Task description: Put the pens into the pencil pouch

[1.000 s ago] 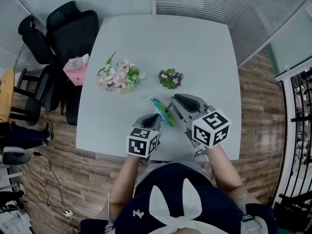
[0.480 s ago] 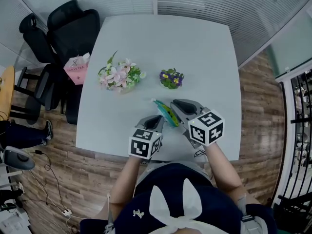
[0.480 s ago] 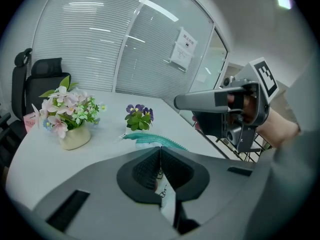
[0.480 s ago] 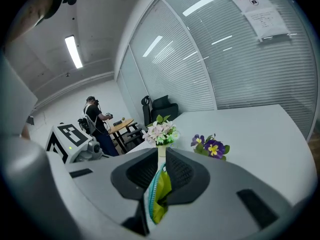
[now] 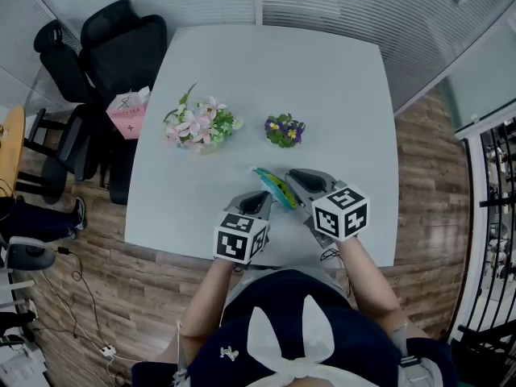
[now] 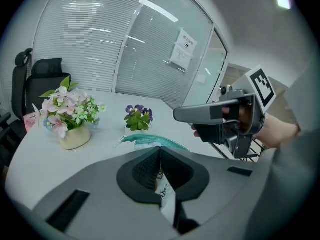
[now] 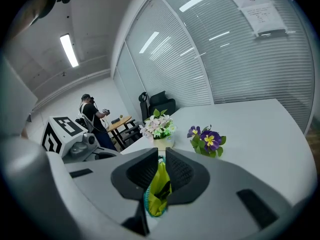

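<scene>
Teal-zippered with a yellow-green lining, the pencil pouch [image 5: 272,187] sits low over the near part of the grey table [image 5: 322,95], on the near side of the pot of purple flowers [image 5: 282,130], pinched from both sides. Compared with a second ago the right gripper [image 5: 297,181] has sunk towards the tabletop and carried its side of the pouch down with it, while the left gripper [image 5: 258,199] has kept its place. To my reading the pouch is being settled on the table, not lifted. The left jaws are pressed fully together on a thin white printed layer that appears to be the pouch's wall, the zipper edge running on beyond them. The right jaws stand a little apart and clamp a fold of the lining and zipper rim. No pen shows on the table or in either tool. A dark shape inside the lining may be a pen or only the opening, so whether the pens are already in cannot be told. Both forearms reach out from the near edge, and the two tools tilt downward and away, converging on the pouch with their marker cubes facing up.
</scene>
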`<state>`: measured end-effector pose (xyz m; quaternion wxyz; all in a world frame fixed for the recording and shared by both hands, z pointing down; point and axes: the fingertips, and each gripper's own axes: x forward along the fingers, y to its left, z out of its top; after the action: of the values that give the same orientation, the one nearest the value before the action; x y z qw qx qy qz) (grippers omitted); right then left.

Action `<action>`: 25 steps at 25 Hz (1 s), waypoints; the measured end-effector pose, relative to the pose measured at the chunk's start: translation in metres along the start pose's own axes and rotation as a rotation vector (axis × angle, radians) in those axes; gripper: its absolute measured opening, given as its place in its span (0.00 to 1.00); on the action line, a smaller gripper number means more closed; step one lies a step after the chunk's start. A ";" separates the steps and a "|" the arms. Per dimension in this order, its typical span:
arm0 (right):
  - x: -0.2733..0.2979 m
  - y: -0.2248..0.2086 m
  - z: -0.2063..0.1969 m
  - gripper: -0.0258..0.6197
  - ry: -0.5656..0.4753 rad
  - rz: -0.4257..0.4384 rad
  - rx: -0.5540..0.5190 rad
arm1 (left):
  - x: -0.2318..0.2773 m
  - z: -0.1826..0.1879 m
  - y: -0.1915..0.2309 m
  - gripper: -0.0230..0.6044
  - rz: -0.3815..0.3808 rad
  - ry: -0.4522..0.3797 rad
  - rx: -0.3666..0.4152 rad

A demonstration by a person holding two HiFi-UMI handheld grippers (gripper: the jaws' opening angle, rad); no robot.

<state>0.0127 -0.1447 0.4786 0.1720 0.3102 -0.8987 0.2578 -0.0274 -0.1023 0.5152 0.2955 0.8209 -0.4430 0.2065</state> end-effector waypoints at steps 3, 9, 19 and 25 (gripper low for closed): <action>-0.002 -0.001 -0.004 0.12 0.008 -0.004 0.001 | -0.001 0.001 -0.001 0.08 0.001 -0.008 -0.001; -0.006 -0.002 -0.015 0.12 0.020 -0.019 0.007 | -0.003 0.004 -0.001 0.08 0.011 -0.019 -0.001; -0.010 0.002 -0.034 0.06 0.043 -0.044 -0.009 | -0.006 0.001 0.003 0.07 0.021 -0.013 0.004; -0.013 0.002 -0.040 0.06 0.046 -0.053 -0.006 | 0.003 -0.007 0.010 0.07 0.039 0.014 0.015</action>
<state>0.0271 -0.1142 0.5034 0.2002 0.3275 -0.8867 0.2576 -0.0346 -0.1037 0.5250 0.2885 0.8129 -0.4550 0.2214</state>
